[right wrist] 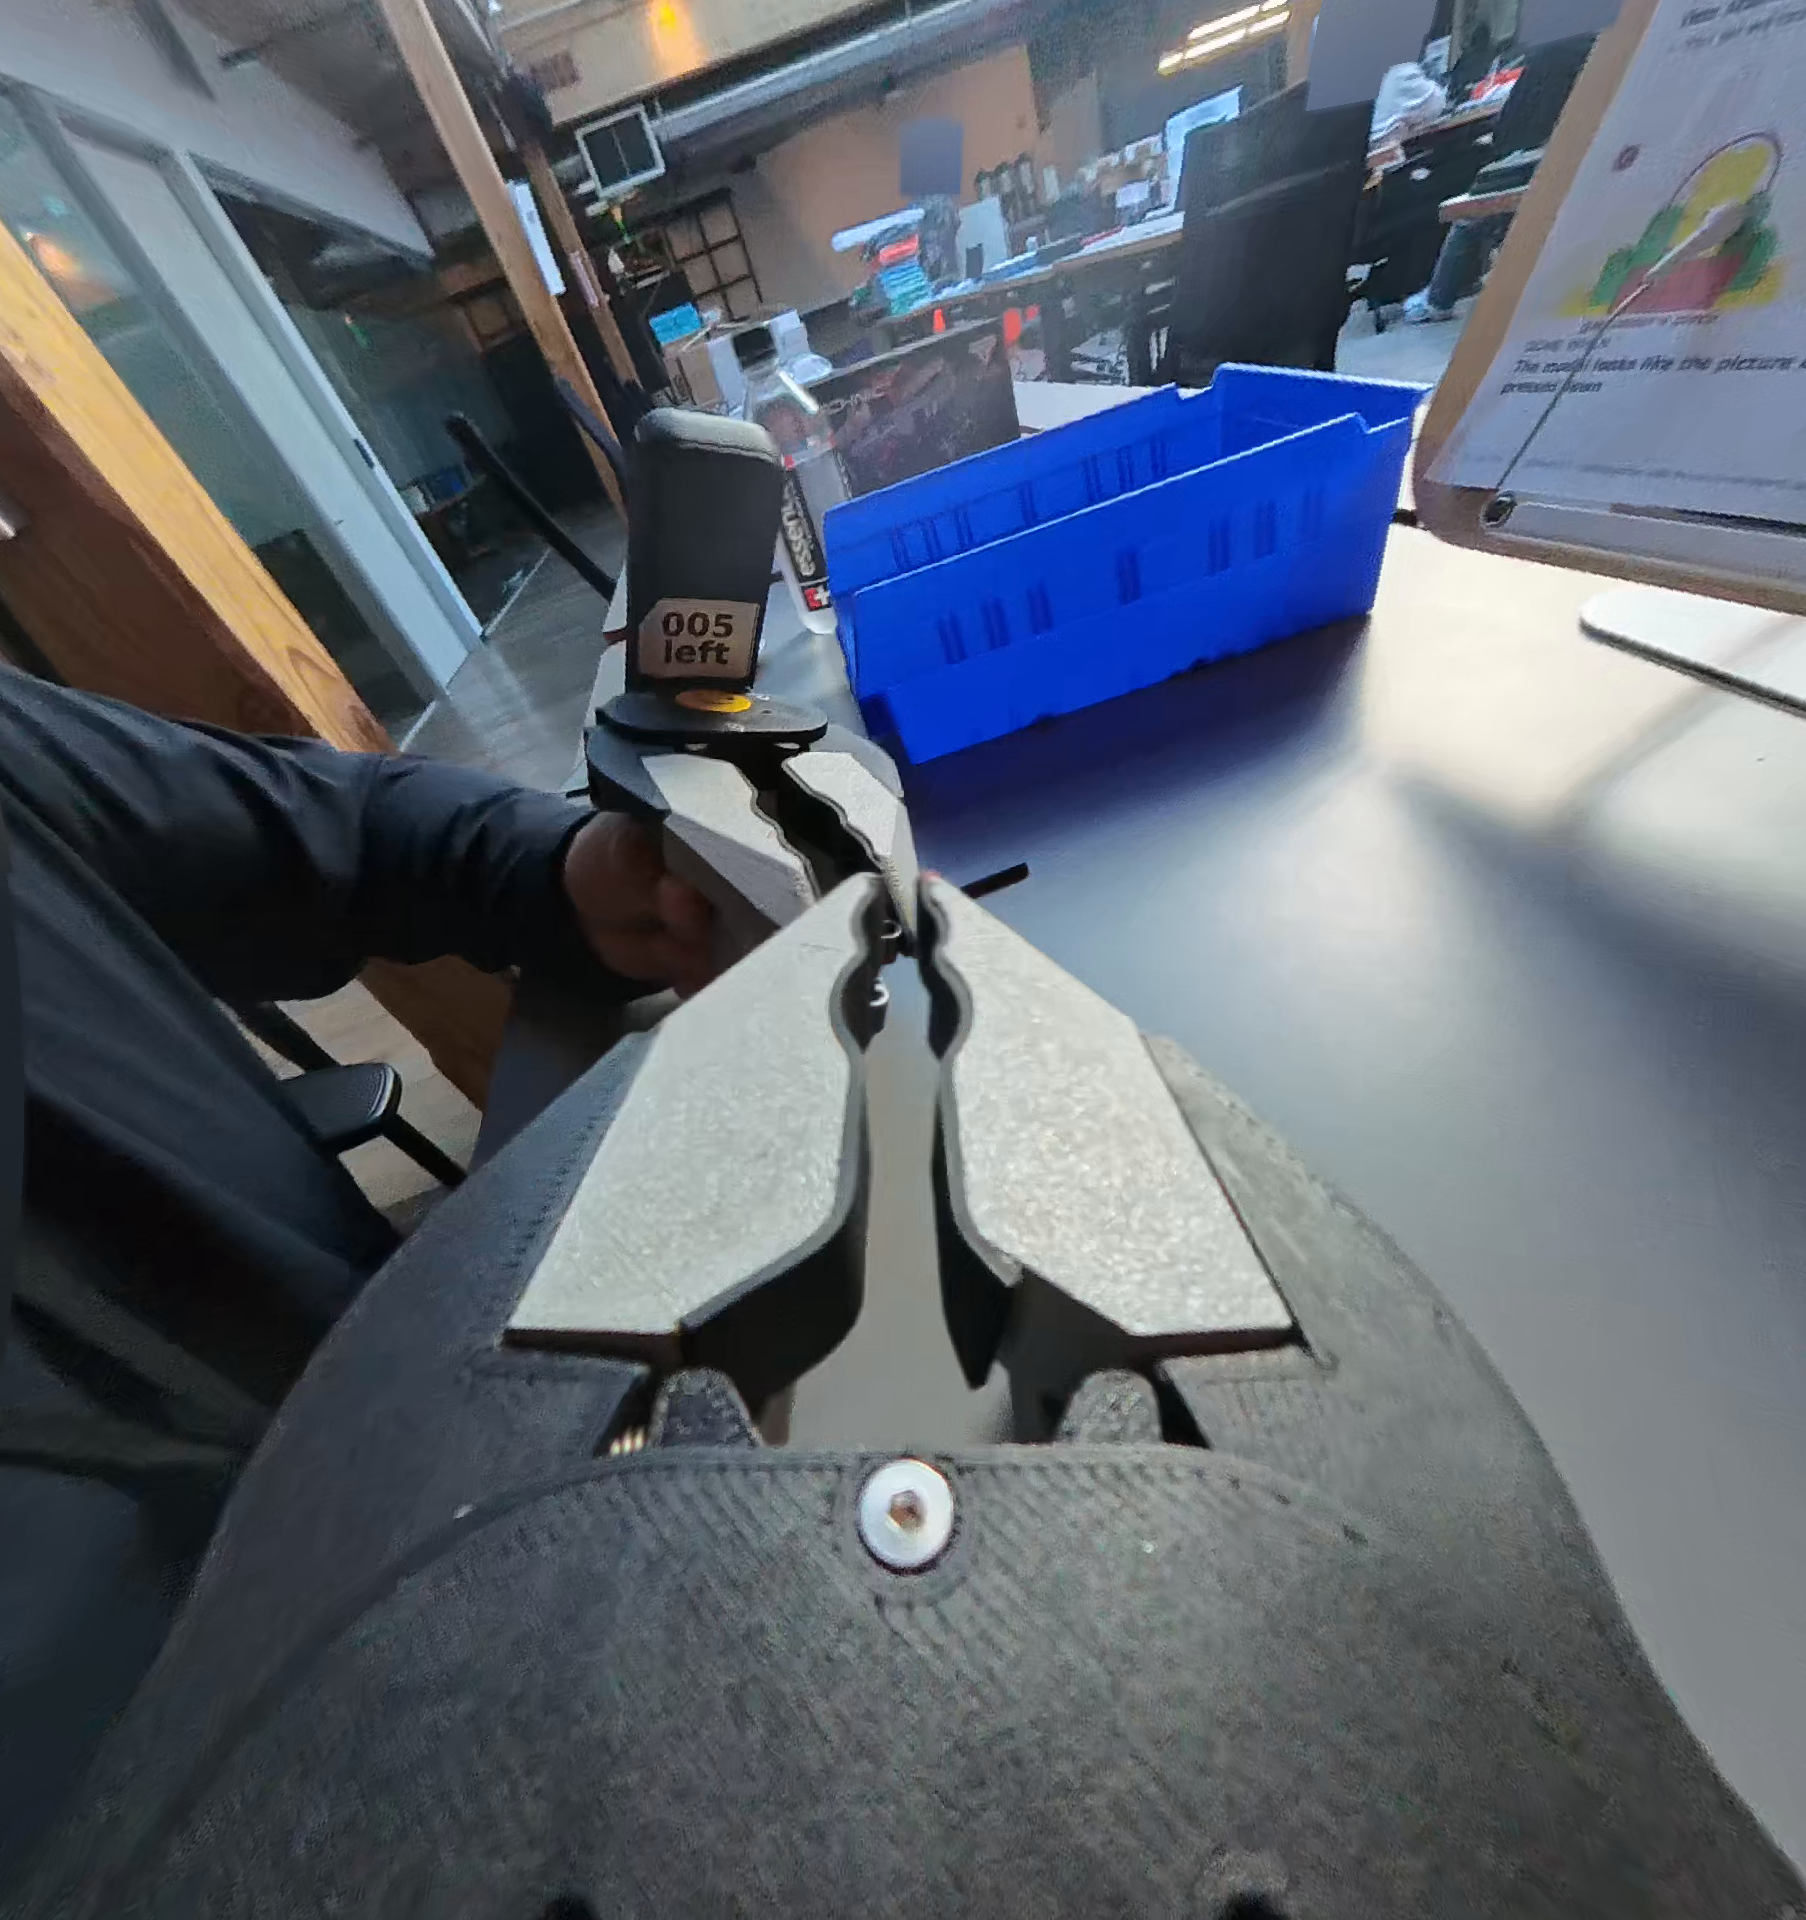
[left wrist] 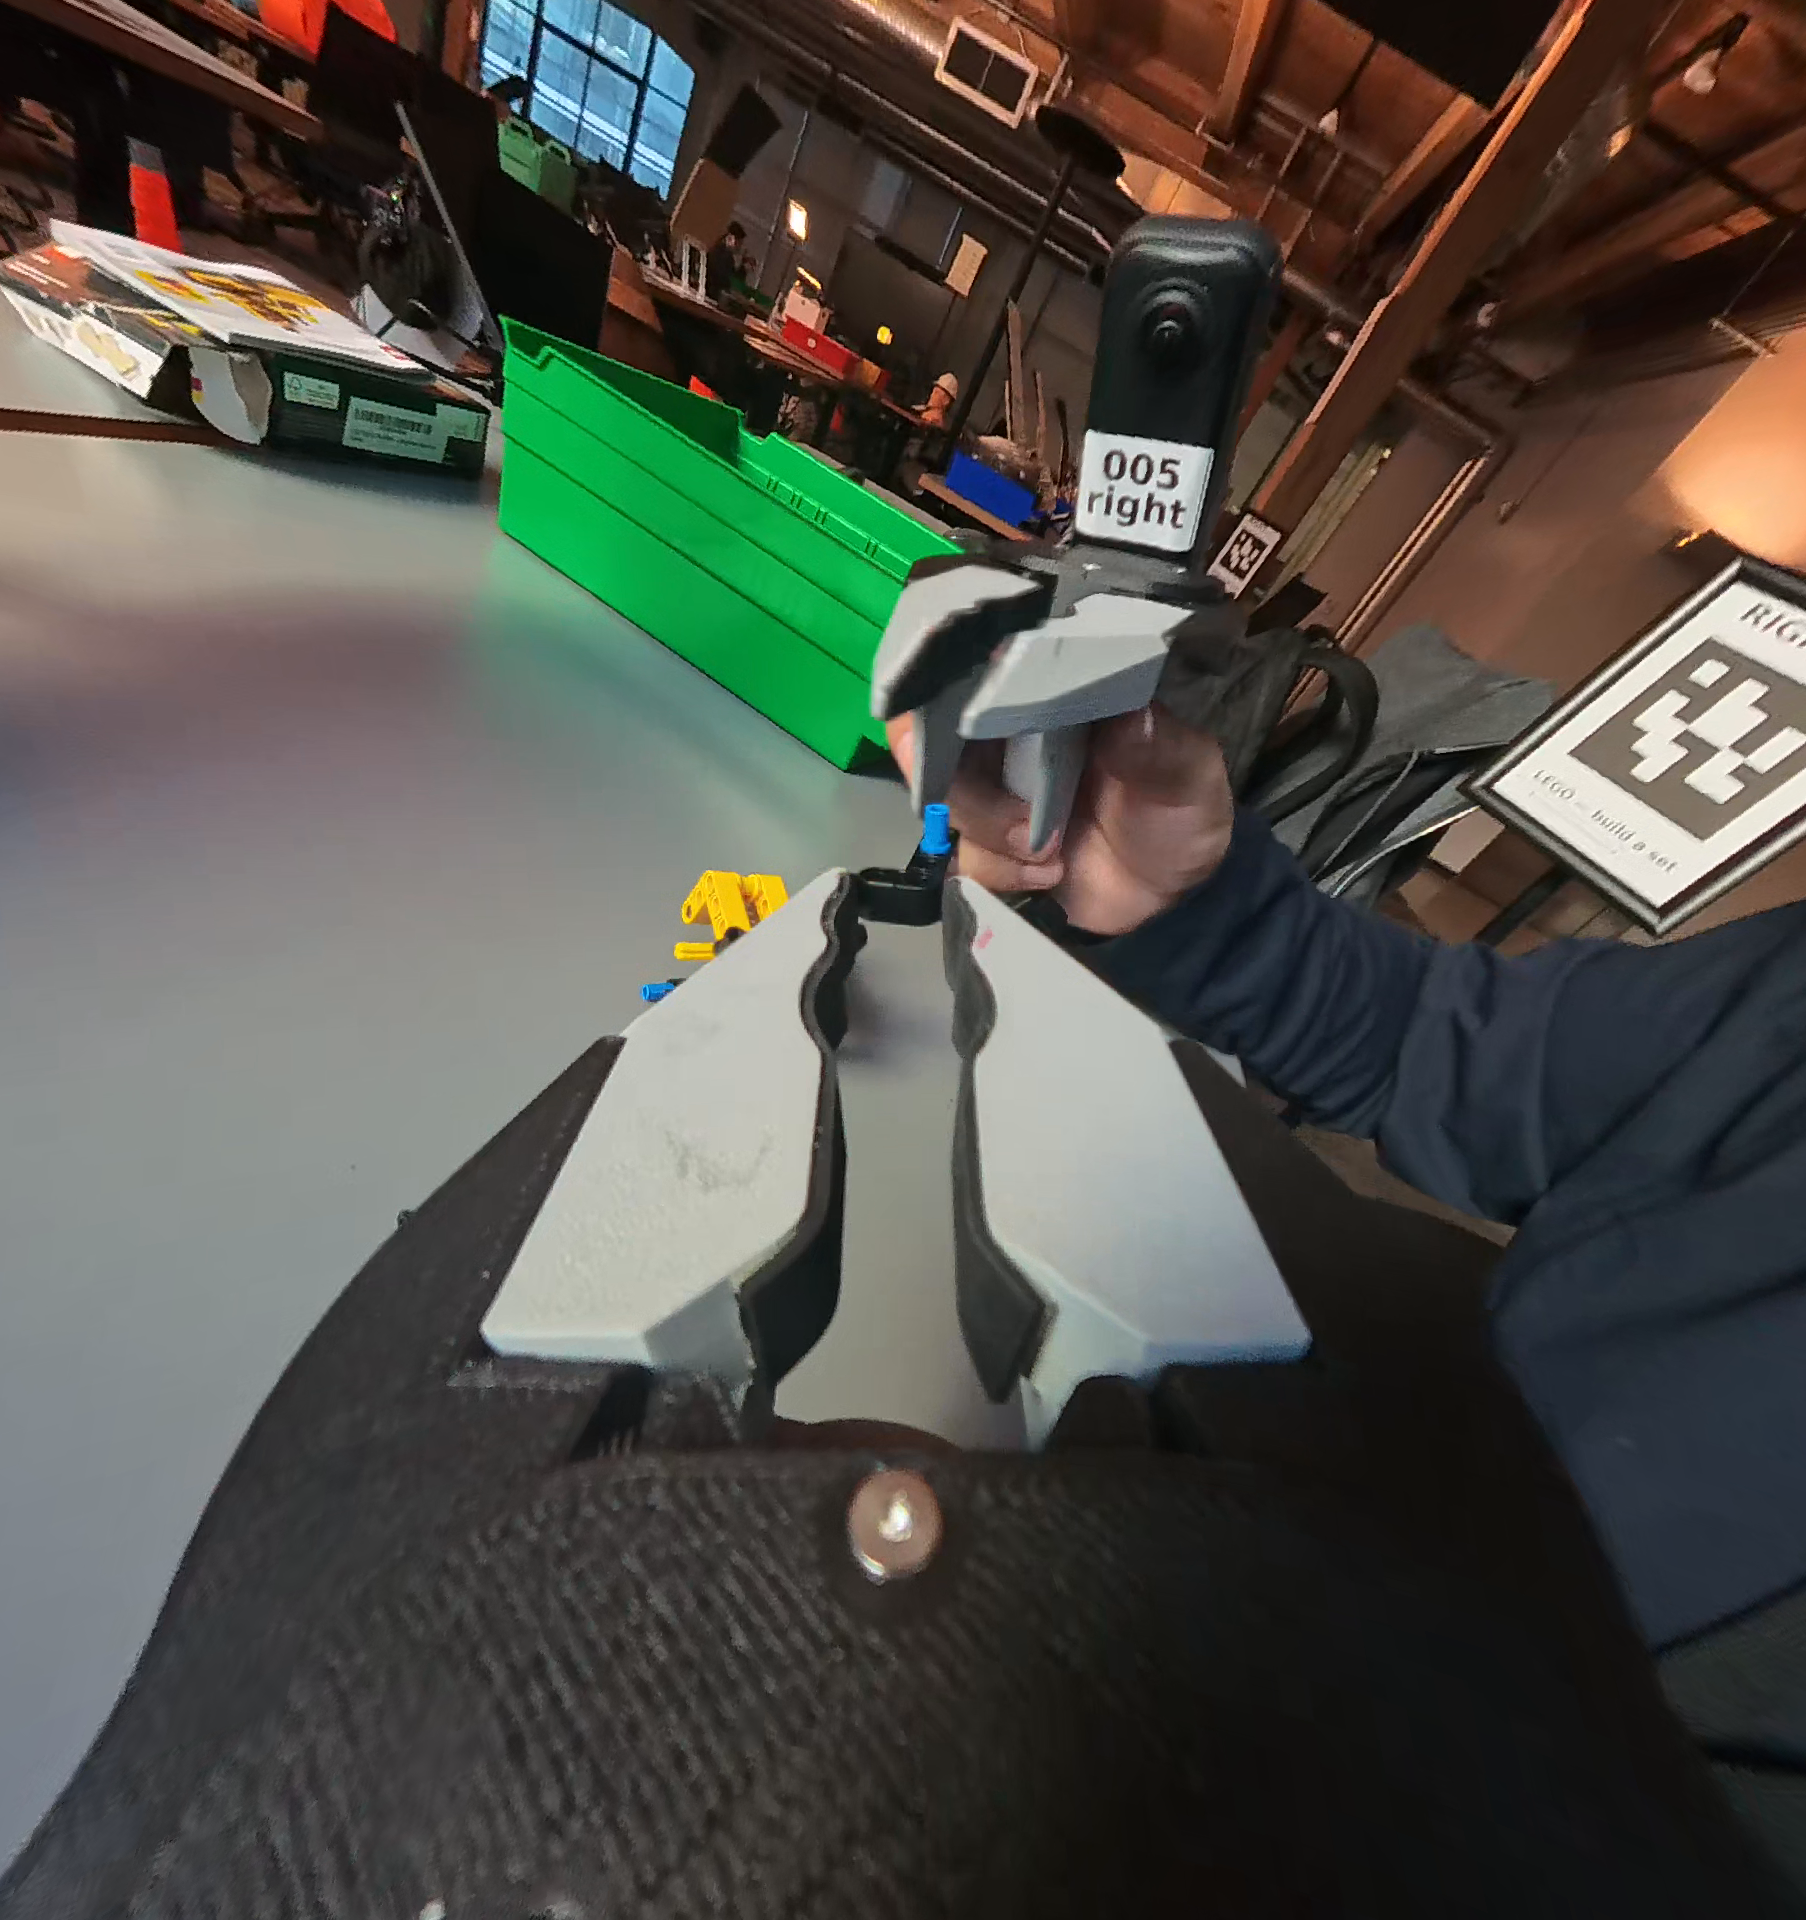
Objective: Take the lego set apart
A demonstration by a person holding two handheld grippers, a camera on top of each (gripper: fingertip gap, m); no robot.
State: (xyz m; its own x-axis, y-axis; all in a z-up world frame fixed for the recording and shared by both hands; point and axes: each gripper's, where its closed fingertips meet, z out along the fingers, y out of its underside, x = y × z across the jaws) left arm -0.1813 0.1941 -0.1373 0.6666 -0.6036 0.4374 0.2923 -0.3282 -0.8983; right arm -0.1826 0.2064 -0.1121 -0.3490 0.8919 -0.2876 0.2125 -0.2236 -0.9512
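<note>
Lego piece (left wrist: 897, 891), black with blue pin (left wrist: 935, 829): being held at left gripper (left wrist: 894, 902) tips, above table (left wrist: 255, 831). Right gripper (right wrist: 904, 904), nearly closed, contents unclear, is meeting it. Next, likely: pulling the pin free. Yellow parts (left wrist: 727, 902) lying below.

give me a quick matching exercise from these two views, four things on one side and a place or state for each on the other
1 green bin
2 blue bin
3 black lego piece
4 yellow lego pieces

a lying loose on the table
b far side of the table, left wrist view
c pinched at the left gripper's tips
d behind the left gripper, right wrist view

Pairs: 1-b, 2-d, 3-c, 4-a
</note>
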